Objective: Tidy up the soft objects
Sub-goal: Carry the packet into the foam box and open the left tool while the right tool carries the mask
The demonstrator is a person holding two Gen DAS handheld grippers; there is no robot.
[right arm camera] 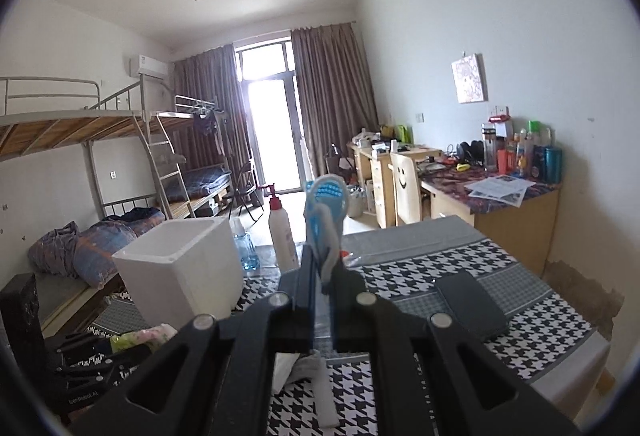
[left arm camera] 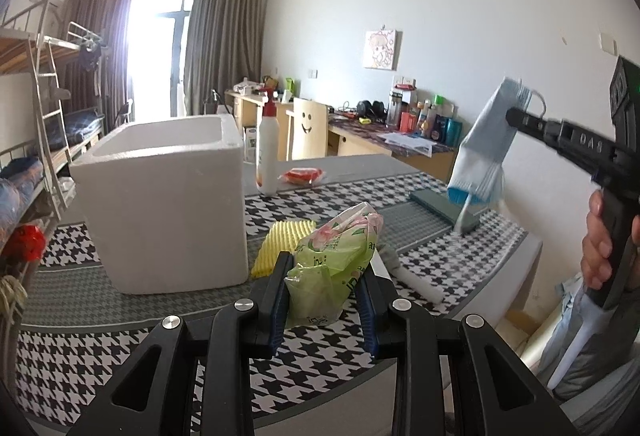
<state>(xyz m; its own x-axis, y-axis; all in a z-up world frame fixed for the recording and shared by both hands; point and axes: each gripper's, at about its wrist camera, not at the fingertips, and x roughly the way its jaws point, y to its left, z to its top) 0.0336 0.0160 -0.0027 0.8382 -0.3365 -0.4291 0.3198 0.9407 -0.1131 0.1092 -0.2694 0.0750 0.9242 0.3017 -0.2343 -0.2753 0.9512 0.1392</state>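
My left gripper [left arm camera: 325, 290] is shut on a crumpled green plastic packet [left arm camera: 336, 252] with a pink flower print, held above the houndstooth tablecloth [left arm camera: 80, 348]. A white foam box [left arm camera: 160, 203], open at the top, stands just to its left and farther back. At the right of the left wrist view, my right gripper [left arm camera: 511, 115] is raised and shut on a light blue and white sock [left arm camera: 482, 143] that hangs down. In the right wrist view the sock [right arm camera: 326, 203] sticks up between the closed fingers [right arm camera: 308, 276], with the foam box [right arm camera: 180, 268] to the left.
A yellow ribbed sponge [left arm camera: 284, 242] lies beside the box. A white pump bottle [left arm camera: 267, 151] and a red packet [left arm camera: 302, 175] stand behind. A dark flat case [left arm camera: 444, 209] lies at the right, and grey and white cloth [left arm camera: 404, 272] lies near the table's edge. A hand [left arm camera: 598, 240] grips the right handle.
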